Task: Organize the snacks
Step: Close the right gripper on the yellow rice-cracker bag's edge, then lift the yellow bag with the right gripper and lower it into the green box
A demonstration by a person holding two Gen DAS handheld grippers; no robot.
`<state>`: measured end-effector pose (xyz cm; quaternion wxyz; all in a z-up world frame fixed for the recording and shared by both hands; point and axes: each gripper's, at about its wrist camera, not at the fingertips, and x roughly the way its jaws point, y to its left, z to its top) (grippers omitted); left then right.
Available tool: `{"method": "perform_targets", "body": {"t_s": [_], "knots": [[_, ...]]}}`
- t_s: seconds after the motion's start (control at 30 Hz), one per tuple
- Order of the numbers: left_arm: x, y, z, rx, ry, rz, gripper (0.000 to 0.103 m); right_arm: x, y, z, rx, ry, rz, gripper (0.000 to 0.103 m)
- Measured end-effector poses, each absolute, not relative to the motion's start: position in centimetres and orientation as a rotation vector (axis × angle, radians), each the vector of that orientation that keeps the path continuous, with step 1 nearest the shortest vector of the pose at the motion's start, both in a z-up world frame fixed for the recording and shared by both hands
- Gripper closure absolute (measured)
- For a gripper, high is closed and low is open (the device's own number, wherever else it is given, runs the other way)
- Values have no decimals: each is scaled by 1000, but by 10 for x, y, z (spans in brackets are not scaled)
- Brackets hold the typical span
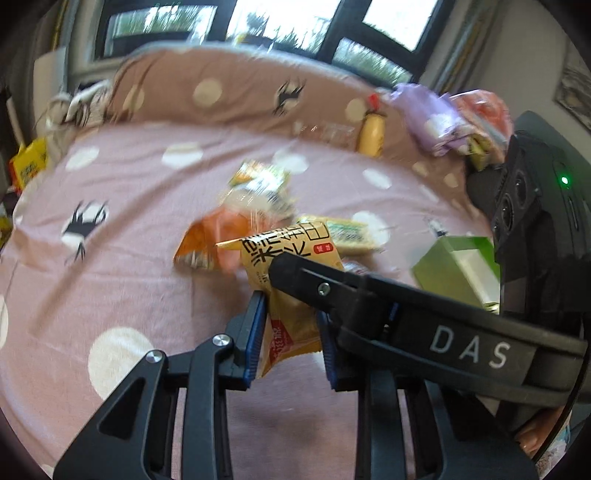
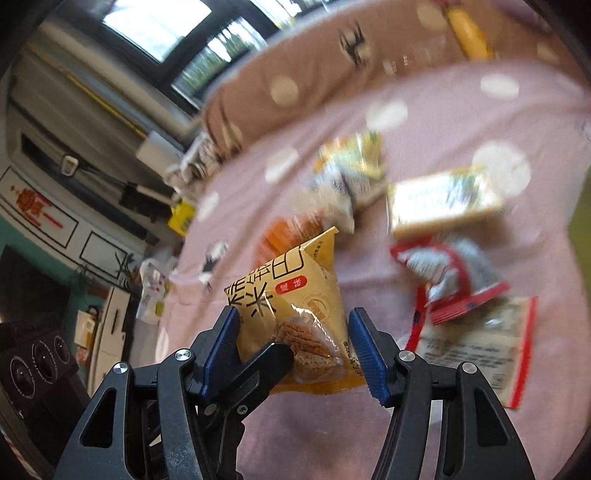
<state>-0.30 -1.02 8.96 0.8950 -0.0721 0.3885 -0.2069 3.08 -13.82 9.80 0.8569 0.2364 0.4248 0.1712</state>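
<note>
Many snack packets [image 1: 236, 236] on pink dotted bedsheet [image 1: 129, 221], window [image 1: 258, 22] beyond.

Snack pile [image 1: 258, 206] blurred; green box [image 1: 458, 266] partly hidden behind tongs.

The right gripper [image 2: 293, 350] held a yellow snack packet [image 2: 295, 295] between its blue pads [image 2: 364, 350], above a pink dotted bedsheet [image 2: 461, 122]. The left gripper's black finger [image 2: 255, 373] crossed the packet's lower edge. Other blurred snack packs [image 2: 443, 206] lay beyond.
</note>
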Motion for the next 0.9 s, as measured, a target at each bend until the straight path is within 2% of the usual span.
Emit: {"method": "perform_targets", "body": {"t_s": [0.4, 0.9], "knots": [[-26, -28, 114, -130, 618, -505, 78, -2, -165, 132, 513, 727, 311, 39], [-33, -35, 118, -120, 593, -512, 78, -16, -159, 146, 423, 689, 266, 39]]}}
